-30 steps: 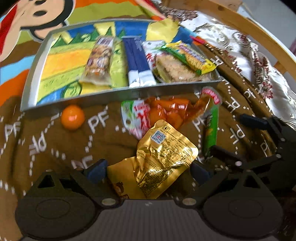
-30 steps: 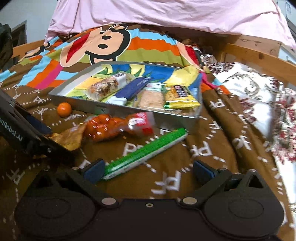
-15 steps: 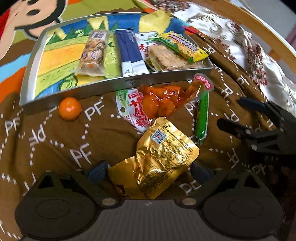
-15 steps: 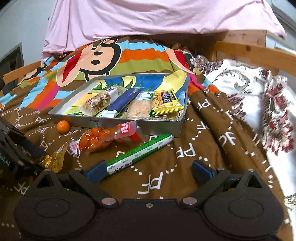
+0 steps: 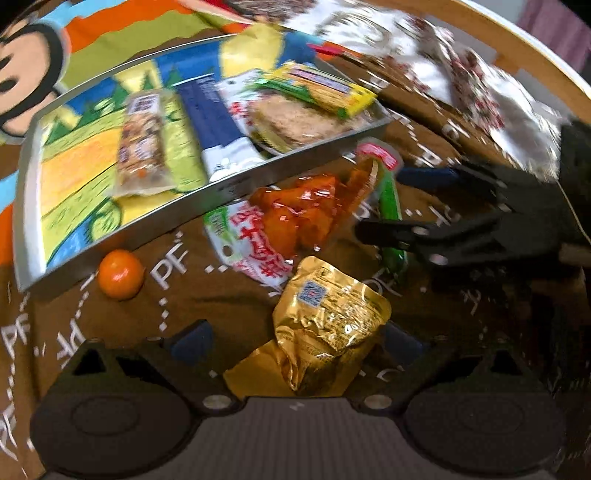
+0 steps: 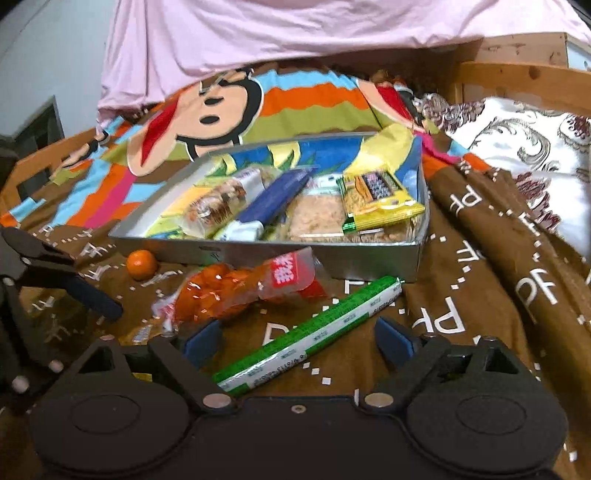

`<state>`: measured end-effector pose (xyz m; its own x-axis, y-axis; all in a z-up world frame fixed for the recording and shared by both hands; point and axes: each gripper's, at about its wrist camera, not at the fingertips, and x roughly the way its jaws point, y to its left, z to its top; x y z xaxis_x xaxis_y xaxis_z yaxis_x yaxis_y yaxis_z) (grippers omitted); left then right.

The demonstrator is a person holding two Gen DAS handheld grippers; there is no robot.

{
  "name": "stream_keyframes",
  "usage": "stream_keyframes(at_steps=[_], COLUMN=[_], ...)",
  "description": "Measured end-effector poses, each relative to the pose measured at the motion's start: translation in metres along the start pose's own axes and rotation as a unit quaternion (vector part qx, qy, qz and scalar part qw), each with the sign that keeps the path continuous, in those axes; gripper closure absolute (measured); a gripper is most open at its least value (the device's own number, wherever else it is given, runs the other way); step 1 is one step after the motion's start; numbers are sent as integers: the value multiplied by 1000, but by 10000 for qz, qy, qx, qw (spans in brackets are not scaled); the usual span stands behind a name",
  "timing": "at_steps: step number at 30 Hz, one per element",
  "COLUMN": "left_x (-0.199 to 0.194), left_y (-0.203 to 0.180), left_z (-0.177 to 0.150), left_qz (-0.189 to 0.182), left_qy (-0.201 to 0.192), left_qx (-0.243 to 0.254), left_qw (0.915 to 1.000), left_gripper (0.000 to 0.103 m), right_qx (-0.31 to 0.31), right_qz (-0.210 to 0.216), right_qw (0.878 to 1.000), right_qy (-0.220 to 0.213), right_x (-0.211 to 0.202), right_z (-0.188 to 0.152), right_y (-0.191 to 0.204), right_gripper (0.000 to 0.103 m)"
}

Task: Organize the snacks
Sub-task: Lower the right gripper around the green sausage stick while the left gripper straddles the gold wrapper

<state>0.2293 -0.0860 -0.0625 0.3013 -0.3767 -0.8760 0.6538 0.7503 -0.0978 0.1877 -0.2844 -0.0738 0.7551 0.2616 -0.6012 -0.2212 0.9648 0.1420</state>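
Right at the left gripper [image 5: 299, 341], a crumpled gold foil packet [image 5: 328, 325] lies between its spread fingers, which sit wide apart with neither pad clearly pressing it. Over on the right gripper [image 6: 299, 341], fingers are also parted, and the near end of the green stick snack [image 6: 314, 332] lies in the gap, running off toward 1 o'clock on the brown blanket [image 6: 480, 295]. In the left wrist view, the right gripper's black fingers straddle that green stick at 2 o'clock.

Just past both tools, the bag of orange pieces [image 5: 295, 218] lies crosswise, touching the stick's far end and butting against the tray wall, so it stands between the grippers and the tray. At 10 o'clock, a small orange fruit [image 5: 120, 273] rests just beside the metal tray [image 5: 236, 188].

Inside the tray: a granola bar [image 6: 218, 206], a blue bar [image 6: 275, 195], a flat cracker pack [image 6: 317, 218], and a yellow wrapper [image 6: 376, 199] on top.

Farther back, the monkey-print blanket [image 6: 221, 107] and pink sheet [image 6: 295, 33].
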Motion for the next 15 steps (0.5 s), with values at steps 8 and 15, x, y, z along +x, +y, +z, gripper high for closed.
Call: stream_keyframes(at_steps=[8, 15], left_x=[7, 3], left_y=[-11, -15], left_z=[5, 0], left_qz=[56, 195], left_qy=[292, 419], left_qx=[427, -235], left_qw=[9986, 9987], left_gripper=[16, 33], right_qx=[-353, -165], right_qz=[-253, -151], right_qw=[9989, 9991], right_qy=[200, 365], right_x=[3, -4], right_z=[0, 5], right_y=[4, -2], right_gripper=[31, 46])
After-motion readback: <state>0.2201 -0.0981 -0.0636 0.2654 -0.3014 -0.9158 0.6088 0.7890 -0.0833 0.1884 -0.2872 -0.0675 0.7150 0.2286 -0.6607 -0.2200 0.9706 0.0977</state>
